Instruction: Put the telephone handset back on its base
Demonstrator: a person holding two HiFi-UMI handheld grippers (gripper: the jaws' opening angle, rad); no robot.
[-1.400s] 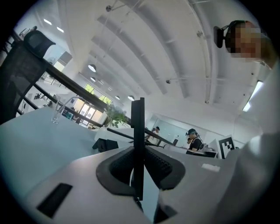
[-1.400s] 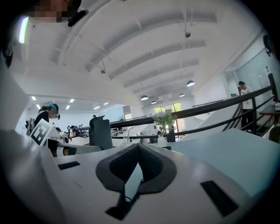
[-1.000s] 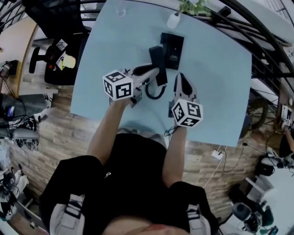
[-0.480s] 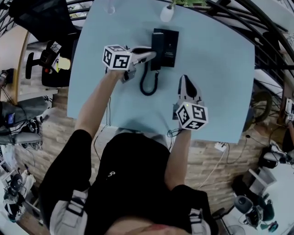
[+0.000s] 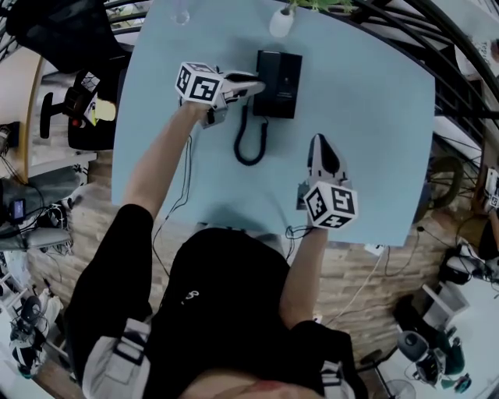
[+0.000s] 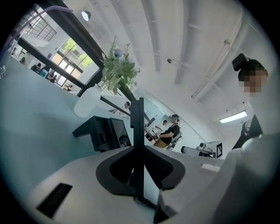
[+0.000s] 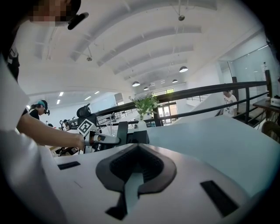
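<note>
The black telephone handset (image 5: 265,75) lies along the left side of the black base (image 5: 285,74) at the far middle of the pale blue table (image 5: 374,117). My left gripper (image 5: 258,84) is shut on it from the left. In the left gripper view the handset (image 6: 137,131) is a thin black bar clamped between the pads, with the base (image 6: 103,131) just beyond. I cannot tell whether the handset rests on the base. Its coiled cord (image 5: 248,140) loops towards me. My right gripper (image 5: 319,143) sits to the right, nearer me, shut on nothing. It sees the handset (image 7: 121,130) and left gripper (image 7: 103,139) ahead.
A white vase with a green plant (image 5: 281,22) stands just behind the base, and a clear glass (image 5: 179,14) at the far left edge. A black office chair (image 5: 74,105) is off the table's left side. Another person (image 6: 168,131) stands in the background.
My left gripper has carried the handset away from me and up against the left side of the base. The cord has stretched out behind it. The right gripper has hardly moved.
</note>
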